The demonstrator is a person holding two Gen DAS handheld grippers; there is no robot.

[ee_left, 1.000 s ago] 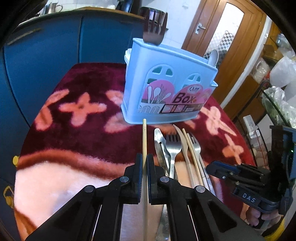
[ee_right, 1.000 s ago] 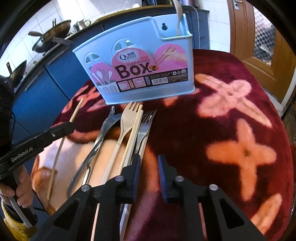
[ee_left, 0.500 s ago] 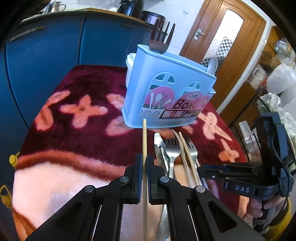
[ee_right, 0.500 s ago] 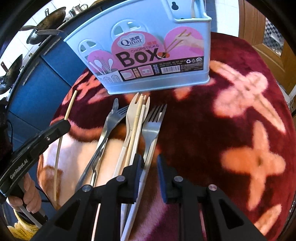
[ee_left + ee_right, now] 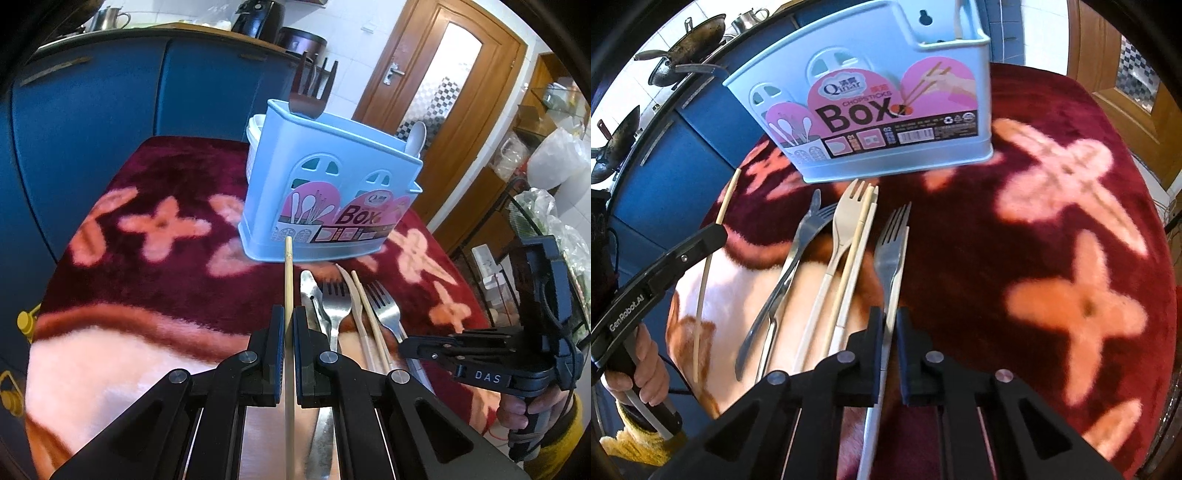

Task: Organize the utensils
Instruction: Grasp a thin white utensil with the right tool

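Two hand-held grippers work over a plush dark-red tablecloth with pink flower shapes [image 5: 1052, 229], each closed on one utensil. The left gripper [image 5: 289, 334] has its jaws drawn almost together on a thin bamboo chopstick [image 5: 288, 266], which runs straight out past its fingertips; the stick's far end stops just short of the base of a pale blue plastic cutlery box with a pink "Box" label [image 5: 325, 195] standing ahead of it. The right gripper [image 5: 890, 332] has just been closing its jaws, and they now pinch the pale handle of a metal fork [image 5: 892, 243], whose tines point forward toward that same box [image 5: 871, 107]. Just to the left of the right gripper's fingers lie the loose pieces side by side: a cream plastic fork [image 5: 846, 218], a second bamboo chopstick [image 5: 855, 251] resting along it, a cream plastic knife [image 5: 866, 221] beside that, and further left a steel fork [image 5: 798, 251] crossed with a steel knife [image 5: 759, 332]. From the left wrist view these same pieces lie just to the right of the left gripper's fingertips, between the two tools. A dark brown wooden fork [image 5: 314, 88] and a white spoon [image 5: 415, 138] already stand upright in the box, well ahead of both grippers.
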